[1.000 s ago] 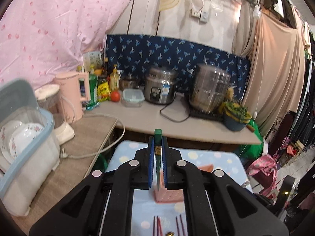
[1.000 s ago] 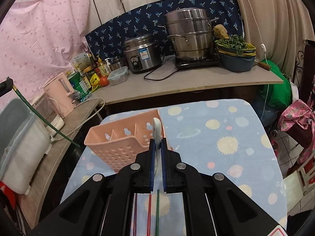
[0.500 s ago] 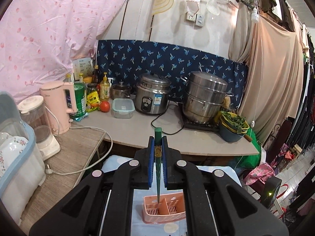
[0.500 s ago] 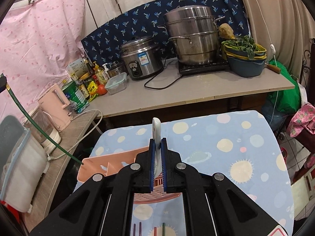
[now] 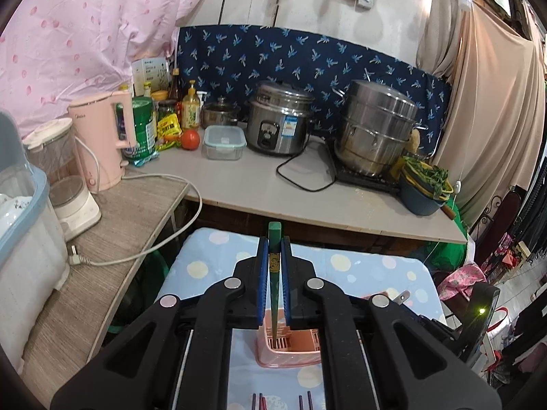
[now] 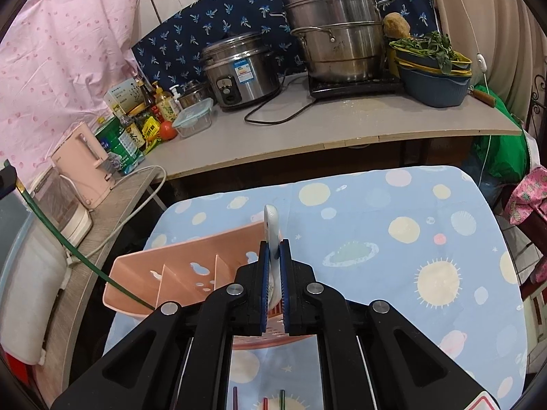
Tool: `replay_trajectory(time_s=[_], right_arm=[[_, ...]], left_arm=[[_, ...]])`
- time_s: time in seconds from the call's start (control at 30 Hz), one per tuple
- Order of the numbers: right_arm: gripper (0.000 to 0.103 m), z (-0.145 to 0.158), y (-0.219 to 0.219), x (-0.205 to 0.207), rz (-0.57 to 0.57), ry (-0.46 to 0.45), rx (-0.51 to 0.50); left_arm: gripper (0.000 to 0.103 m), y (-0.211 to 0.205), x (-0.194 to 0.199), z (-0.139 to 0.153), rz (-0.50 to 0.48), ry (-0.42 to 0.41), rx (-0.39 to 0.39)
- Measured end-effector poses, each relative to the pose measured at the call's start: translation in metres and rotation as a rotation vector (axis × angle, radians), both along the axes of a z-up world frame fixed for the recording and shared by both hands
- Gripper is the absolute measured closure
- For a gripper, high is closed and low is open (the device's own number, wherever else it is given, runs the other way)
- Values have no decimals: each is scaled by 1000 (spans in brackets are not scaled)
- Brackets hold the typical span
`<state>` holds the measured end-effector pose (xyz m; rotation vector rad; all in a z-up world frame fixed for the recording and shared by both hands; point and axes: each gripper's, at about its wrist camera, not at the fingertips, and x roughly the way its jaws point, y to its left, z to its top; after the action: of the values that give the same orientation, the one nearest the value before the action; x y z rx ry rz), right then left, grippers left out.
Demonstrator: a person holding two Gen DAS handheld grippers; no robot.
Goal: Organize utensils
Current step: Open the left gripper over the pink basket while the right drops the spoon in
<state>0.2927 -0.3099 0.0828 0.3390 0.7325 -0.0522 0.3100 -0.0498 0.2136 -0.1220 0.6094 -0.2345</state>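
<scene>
Two grippers, both loaded: my left gripper is clamped on a green chopstick whose tip dips into the pink utensil basket at 6 o'clock. My right gripper pinches a white spoon over that basket's right end, on the blue tablecloth.

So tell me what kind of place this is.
Most likely a cramped home kitchen: a rice cooker and a stacked steel steamer pot stand on the counter, with a pink kettle and sauce bottles along the wall.
</scene>
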Motion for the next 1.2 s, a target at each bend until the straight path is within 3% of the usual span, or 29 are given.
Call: replay_trajectory(time_s=[0.53, 0.73, 1.2], right_arm=[[94, -2, 3, -11, -8, -1, -24], [94, -2, 7, -33, 1, 2, -28], [94, -8, 23, -106, 19, 14, -11]], left_arm=[[93, 7, -6, -25, 29, 51, 14], [79, 13, -20, -31, 41, 57, 29], [79, 27, -70, -60, 27, 121, 44]])
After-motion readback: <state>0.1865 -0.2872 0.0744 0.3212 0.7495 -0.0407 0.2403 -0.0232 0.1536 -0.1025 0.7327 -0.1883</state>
